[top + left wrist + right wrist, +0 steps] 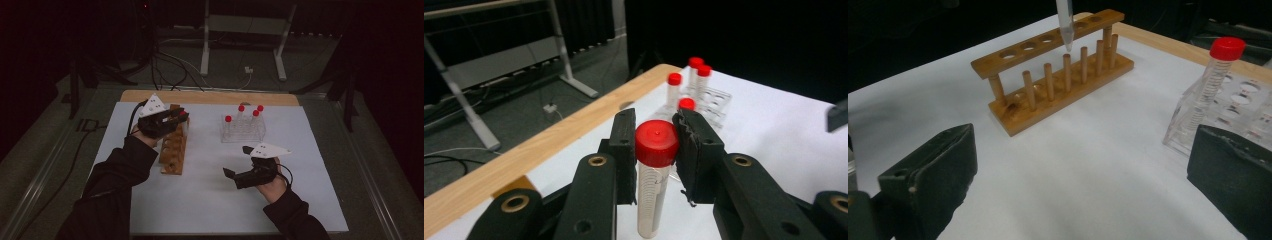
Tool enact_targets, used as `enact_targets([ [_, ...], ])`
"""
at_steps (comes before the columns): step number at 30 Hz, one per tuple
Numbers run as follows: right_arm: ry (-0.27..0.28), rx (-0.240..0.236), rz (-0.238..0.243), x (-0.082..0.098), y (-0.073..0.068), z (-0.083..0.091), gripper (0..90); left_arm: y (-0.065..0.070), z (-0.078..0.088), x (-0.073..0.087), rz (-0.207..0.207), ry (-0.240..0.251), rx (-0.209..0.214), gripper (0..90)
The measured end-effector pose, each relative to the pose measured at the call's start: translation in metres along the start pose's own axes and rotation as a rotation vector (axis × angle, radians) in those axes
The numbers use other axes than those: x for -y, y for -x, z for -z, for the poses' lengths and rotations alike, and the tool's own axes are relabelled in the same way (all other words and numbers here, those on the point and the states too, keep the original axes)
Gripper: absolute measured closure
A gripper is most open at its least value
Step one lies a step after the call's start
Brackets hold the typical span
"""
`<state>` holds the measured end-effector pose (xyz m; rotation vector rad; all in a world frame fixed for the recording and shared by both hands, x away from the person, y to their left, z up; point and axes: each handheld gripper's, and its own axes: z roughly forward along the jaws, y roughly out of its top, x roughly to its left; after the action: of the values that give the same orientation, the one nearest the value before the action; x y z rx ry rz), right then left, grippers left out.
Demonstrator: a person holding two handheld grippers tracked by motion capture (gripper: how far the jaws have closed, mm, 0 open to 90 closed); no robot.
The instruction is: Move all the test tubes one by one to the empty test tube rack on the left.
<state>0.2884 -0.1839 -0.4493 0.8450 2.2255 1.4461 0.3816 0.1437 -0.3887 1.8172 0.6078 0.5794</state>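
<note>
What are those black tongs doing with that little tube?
A person holds tongs in each hand. The left tongs are clamped on a red-capped tube, hanging it above the wooden rack with its tip over the holes. The right tongs are wide open and hold nothing. Four more red-capped tubes stand in the clear rack.

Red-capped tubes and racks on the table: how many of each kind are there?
Red-capped tubes: 5, four in the clear rack and one held tube in the left tool
Racks: 2, the clear rack and the wooden rack
Total: 7
</note>
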Motion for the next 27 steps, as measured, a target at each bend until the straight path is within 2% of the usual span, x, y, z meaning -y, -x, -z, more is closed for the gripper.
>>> enact_targets([
  [11, 0.005, 0.000, 0.002, 0.000, 0.001, 0.002, 0.0, -0.022, -0.005, -0.006, 0.038, 0.015, -0.071, 72.1],
  [17, 0.003, 0.000, 0.003, 0.001, 0.002, 0.002, 0.0, -0.034, -0.008, -0.006, 0.054, 0.017, -0.136, 72.1],
  [23, 0.002, -0.003, 0.005, 0.001, 0.002, 0.002, 0.0, -0.049, -0.011, -0.008, 0.073, 0.020, -0.185, 72.0],
  [24, 0.002, -0.001, 0.005, 0.001, 0.002, 0.002, 0.0, -0.052, -0.012, -0.009, 0.084, 0.023, -0.184, 72.1],
  [27, 0.002, -0.002, 0.002, 0.001, 0.003, 0.002, 0.0, -0.057, -0.015, -0.009, 0.082, 0.025, -0.208, 72.1],
])
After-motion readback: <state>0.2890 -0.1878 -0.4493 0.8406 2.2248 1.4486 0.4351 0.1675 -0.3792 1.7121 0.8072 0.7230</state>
